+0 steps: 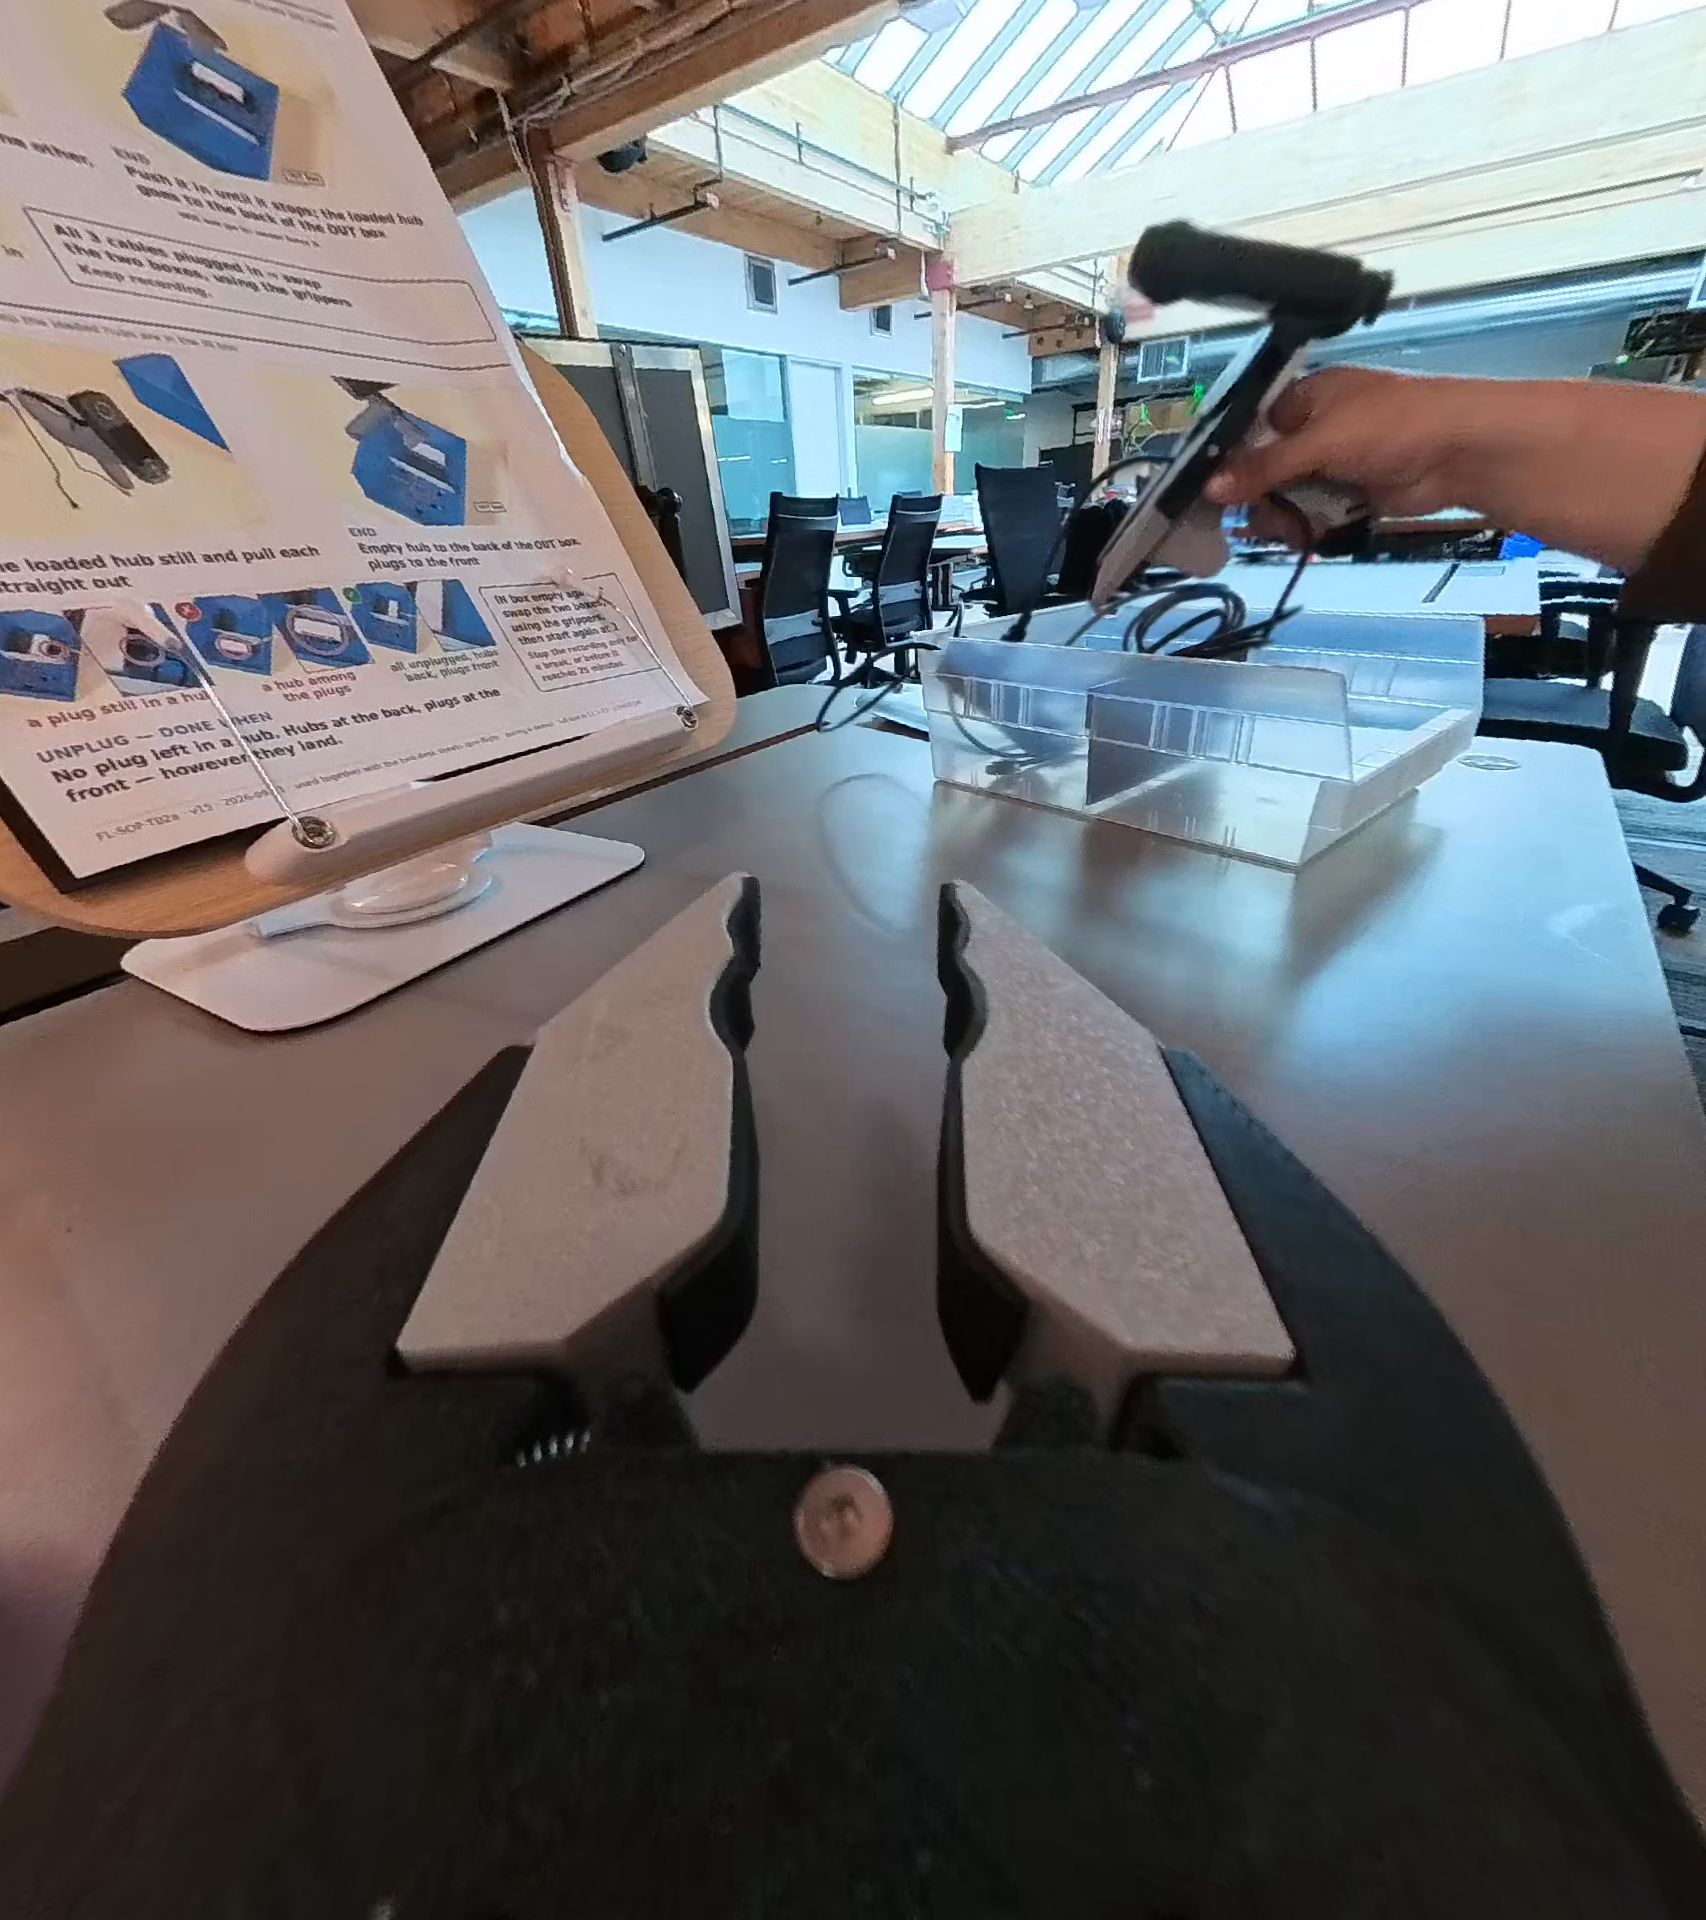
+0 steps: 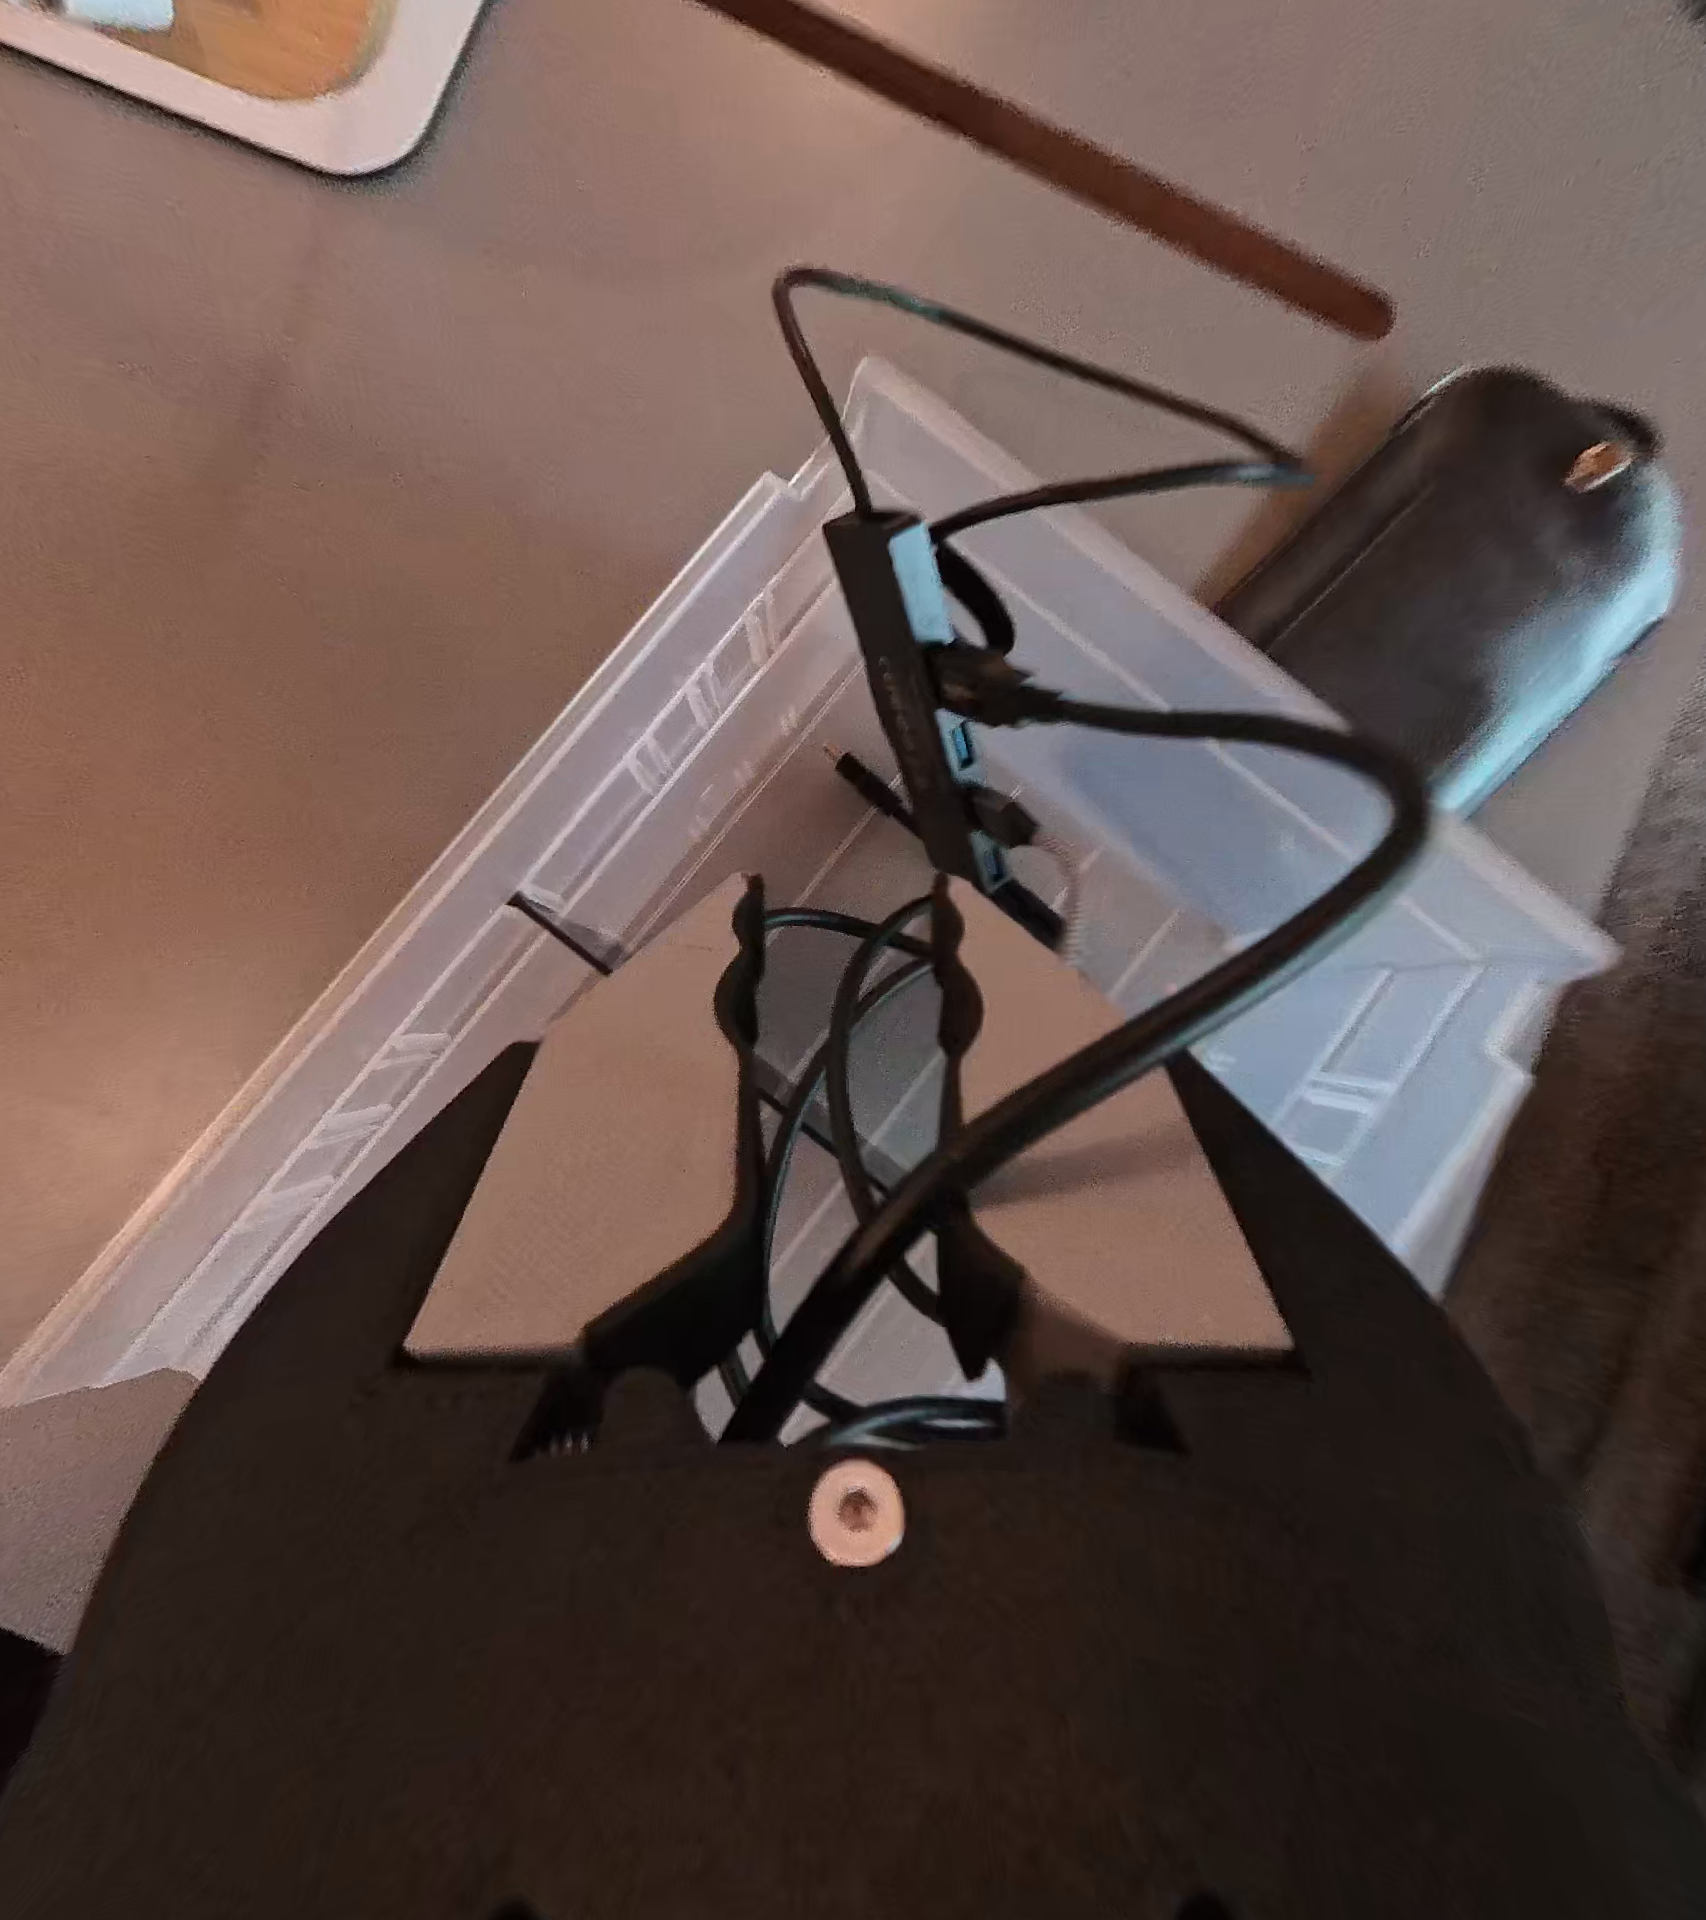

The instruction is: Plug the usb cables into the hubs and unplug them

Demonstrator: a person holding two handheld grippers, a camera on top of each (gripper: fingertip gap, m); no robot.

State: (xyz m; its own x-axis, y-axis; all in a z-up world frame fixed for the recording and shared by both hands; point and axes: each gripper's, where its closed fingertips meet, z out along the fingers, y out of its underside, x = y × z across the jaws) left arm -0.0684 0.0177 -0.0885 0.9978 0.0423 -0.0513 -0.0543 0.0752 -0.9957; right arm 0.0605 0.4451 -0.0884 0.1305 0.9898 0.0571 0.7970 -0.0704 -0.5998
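Note:
My left gripper point(image 1: 849, 935) is open and empty, low over the dark table point(image 1: 1192, 1039). A clear plastic bin point(image 1: 1192, 748) with a divider stands farther right. A hand holds my right gripper point(image 1: 1103, 592) tilted down over the bin and its black cables point(image 1: 1181, 623). In the right wrist view, my right gripper point(image 2: 849, 914) looks down into the bin point(image 2: 620, 748) with its jaws apart. A slim black USB hub point(image 2: 896, 665) lies just beyond the fingertips, with plugs in some ports. A thick black cable point(image 2: 1348, 883) loops from it back between the fingers. A loose plug point(image 2: 859, 779) lies beside the hub.
An instruction sheet on a wooden stand point(image 1: 309, 883) with a white base stands at the left; the base point(image 2: 309, 104) shows in the right wrist view. A dark oblong object point(image 2: 1451, 582) lies past the bin. Office chairs point(image 1: 890, 582) stand behind the table's far edge. The left gripper's tips are roughly 45 centimeters from the right gripper's. From my right tips it is roughly 12 centimeters to the loose plug point(image 2: 859, 779); from my left, 45 centimeters.

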